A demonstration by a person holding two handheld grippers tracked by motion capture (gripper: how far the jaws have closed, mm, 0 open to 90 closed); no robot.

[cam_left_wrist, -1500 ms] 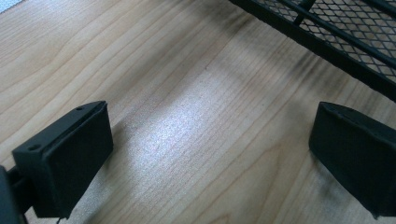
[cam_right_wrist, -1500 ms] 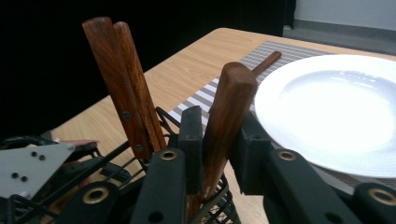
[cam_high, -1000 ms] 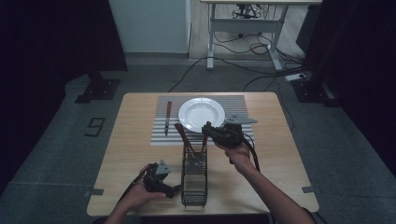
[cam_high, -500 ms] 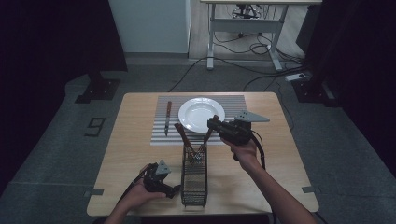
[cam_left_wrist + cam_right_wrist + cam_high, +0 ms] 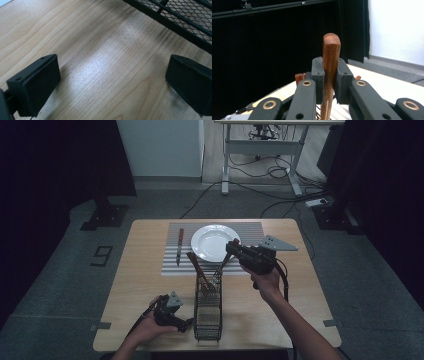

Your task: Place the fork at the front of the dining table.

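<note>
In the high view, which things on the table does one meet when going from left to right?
Left gripper → knife on the striped mat → wire caddy → right gripper, shut on a wooden handle. The plate overlaps the caddy and the right gripper in this order, so I leave it out.

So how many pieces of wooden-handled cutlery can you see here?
3: one knife lies on the striped mat left of the plate, one leans in the wire caddy, and one is clamped in the right gripper. Others may be hidden in the caddy.
</note>
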